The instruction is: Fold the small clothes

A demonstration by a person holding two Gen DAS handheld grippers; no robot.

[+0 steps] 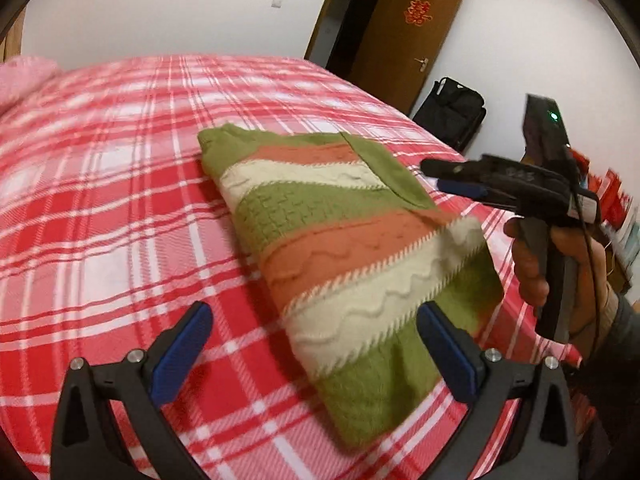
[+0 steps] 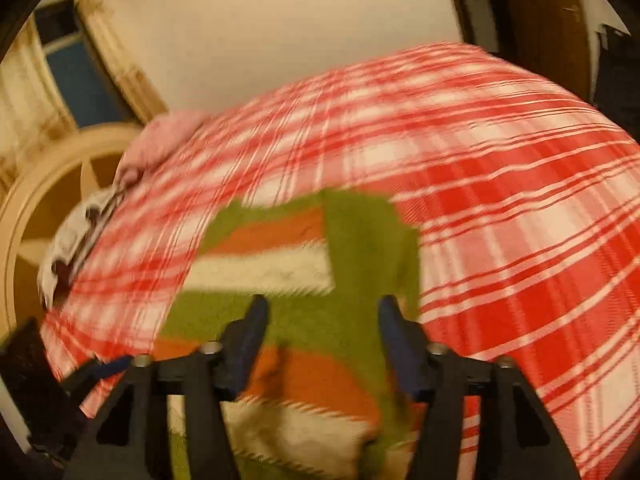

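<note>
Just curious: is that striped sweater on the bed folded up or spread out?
Folded. The striped sweater lies as a compact rectangle on the plaid bedspread, one green sleeve doubled across it.

From my seat, the plaid bed [image 1: 120,184] lies bare on the far and left sides of the folded sweater [image 1: 344,232], so I see wide room there. On its right edge my right hand-held gripper [image 1: 448,178] hangs in the way. A pink pillow [image 1: 24,80] crowds the far-left corner.
</note>
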